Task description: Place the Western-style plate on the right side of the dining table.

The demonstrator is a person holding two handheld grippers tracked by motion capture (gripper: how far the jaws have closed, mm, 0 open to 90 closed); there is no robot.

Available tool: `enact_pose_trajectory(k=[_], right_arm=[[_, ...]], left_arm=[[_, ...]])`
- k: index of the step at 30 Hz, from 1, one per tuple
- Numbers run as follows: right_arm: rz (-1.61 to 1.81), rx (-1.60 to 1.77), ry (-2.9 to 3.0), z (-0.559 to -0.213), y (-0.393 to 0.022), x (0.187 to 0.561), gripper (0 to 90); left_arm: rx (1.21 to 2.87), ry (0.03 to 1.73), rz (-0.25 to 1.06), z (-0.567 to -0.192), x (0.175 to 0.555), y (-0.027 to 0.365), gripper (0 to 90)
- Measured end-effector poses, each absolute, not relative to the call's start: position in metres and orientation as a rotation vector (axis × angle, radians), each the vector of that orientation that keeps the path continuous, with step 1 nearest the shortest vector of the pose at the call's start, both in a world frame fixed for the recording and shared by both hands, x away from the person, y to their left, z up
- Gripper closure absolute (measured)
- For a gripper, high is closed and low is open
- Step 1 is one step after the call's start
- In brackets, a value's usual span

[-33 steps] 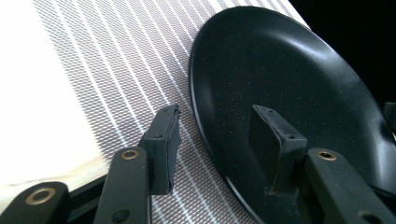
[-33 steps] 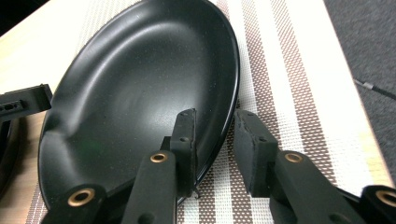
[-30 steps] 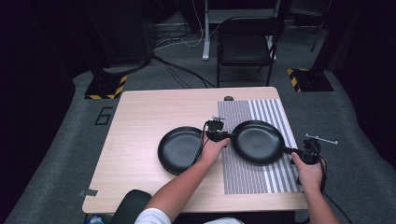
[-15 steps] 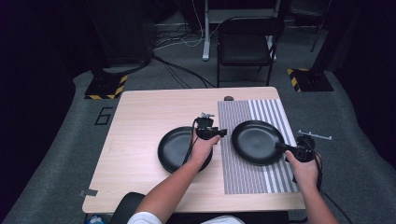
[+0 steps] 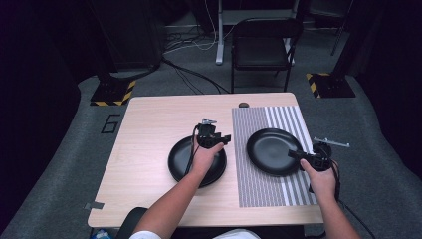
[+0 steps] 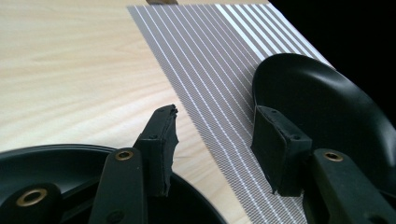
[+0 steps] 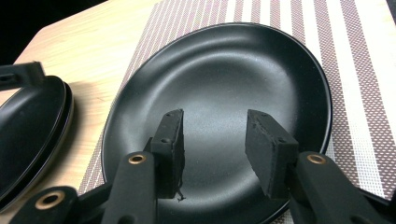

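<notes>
plainly, the right gripper (image 7: 212, 140) stood with its jaws part open and nothing between the pads, having just been opening; they hung over the near rim of the black plate (image 7: 219, 88) that lay on the striped placemat (image 7: 355, 88). in the high view that gripper (image 5: 303, 157) sat at the plate's right edge, apart from it. the left gripper (image 6: 215, 140) also held its jaws part open and empty, above the far edge of the stack of black plates (image 6: 56, 161) on the bare wooden table (image 6: 70, 70). from above, the left gripper (image 5: 211, 139) hovered over that stack (image 5: 181, 159), just left of the mat.

the single plate looked stiff, matte and shallow, probably light plastic or coated ware, though the pictures could not settle which. its smooth surface would likely slip under a loose pinch. the best hold seemed to be the thin upturned rim, one pad inside and one under the lip, taken at the edge nearest the hand. a one-sided grip would let it tilt, so two opposite rim holds seemed steadier. in the stack, the top rim would need separating first.
</notes>
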State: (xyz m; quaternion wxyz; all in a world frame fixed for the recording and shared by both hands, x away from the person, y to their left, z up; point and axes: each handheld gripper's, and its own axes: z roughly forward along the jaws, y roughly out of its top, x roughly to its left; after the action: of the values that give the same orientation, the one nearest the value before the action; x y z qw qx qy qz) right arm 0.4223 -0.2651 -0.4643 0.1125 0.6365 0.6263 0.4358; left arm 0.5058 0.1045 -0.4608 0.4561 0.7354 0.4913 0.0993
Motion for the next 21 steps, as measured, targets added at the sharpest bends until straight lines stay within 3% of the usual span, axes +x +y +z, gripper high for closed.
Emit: enact_pose_trajectory(k=[21], right_arm=[[1.271,1.729,2.011,-0.452,-0.24,0.411,56.0]], left_arm=[[1.738,1.282,0.349,-0.45,0.493,0.18,49.6]])
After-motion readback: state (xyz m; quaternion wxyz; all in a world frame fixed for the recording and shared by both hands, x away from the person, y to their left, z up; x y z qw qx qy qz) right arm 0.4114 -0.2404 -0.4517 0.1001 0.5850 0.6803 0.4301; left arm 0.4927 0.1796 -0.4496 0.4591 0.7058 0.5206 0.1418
